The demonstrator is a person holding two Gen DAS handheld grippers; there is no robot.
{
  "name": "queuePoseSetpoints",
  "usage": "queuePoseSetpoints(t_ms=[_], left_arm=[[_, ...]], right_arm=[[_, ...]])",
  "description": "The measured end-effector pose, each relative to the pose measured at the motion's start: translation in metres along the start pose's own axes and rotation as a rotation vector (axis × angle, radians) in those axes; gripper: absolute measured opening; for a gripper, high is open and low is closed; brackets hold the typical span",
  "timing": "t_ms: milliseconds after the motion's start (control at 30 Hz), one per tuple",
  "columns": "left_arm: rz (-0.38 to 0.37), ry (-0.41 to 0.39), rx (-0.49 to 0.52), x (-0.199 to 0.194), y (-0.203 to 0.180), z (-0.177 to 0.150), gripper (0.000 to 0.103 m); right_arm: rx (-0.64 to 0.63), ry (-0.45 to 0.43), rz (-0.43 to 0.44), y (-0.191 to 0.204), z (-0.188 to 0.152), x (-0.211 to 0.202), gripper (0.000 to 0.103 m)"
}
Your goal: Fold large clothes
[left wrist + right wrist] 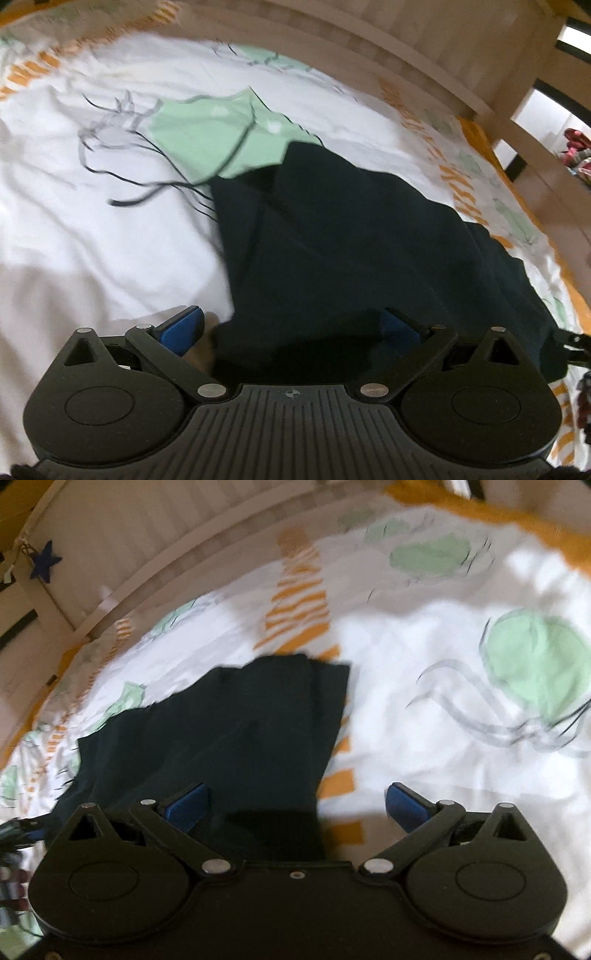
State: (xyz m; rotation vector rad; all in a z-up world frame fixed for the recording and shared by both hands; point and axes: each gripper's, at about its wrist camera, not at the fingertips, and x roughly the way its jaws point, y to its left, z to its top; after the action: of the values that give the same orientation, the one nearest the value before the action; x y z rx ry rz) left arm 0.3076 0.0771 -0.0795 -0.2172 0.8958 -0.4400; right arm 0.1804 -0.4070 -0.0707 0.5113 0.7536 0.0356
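Observation:
A dark navy garment (pixel 332 240) lies partly folded on the bed, its layers overlapping in creases. My left gripper (pixel 291 326) is open above the garment's near edge, its blue pads (pixel 181 328) spread wide, the left pad over white sheet and the right pad over dark cloth. In the right wrist view the same garment (pixel 236 731) stretches away from the gripper toward the wooden rail. My right gripper (pixel 295 805) is open over the garment's right edge, one pad above cloth and the other above the bedsheet. Nothing is held in either.
The bed is covered by a white sheet (pixel 92 221) printed with green shapes and orange stripes. A pale wooden bed frame (pixel 424 48) curves along the far side. A blue star ornament (pixel 45 564) hangs at the rail. Colourful items (pixel 580 155) sit beyond the frame.

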Motion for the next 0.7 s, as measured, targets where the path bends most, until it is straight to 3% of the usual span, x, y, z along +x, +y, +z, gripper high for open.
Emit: queuePoseSetpoints(t_ms=[200,367,600,633,667,700], left_arm=[[-0.041,0.013,-0.043,0.027,0.002,0.011,0.103],[-0.052,0.024,0.009,0.039,-0.004,0.02,0.103],[-0.067,0.038,-0.008,0.047,-0.004,0.027,0.101],[-0.067,0.041,-0.018,0.045,-0.004,0.026,0.097],[-0.062,0.042,-0.029,0.042,-0.005,0.025,0.088],[-0.064,0.041,-0.033,0.04,-0.005,0.025,0.076]], right_arm=[[0.02,0.016,0.13,-0.001,0.005,0.02,0.103],[0.063,0.012,0.223,-0.01,0.01,0.036,0.103],[0.037,0.01,0.264,-0.002,0.015,0.051,0.103],[0.043,0.012,0.265,-0.002,0.015,0.051,0.103],[0.048,0.012,0.265,-0.002,0.016,0.051,0.103],[0.048,0.013,0.259,-0.001,0.016,0.05,0.096]])
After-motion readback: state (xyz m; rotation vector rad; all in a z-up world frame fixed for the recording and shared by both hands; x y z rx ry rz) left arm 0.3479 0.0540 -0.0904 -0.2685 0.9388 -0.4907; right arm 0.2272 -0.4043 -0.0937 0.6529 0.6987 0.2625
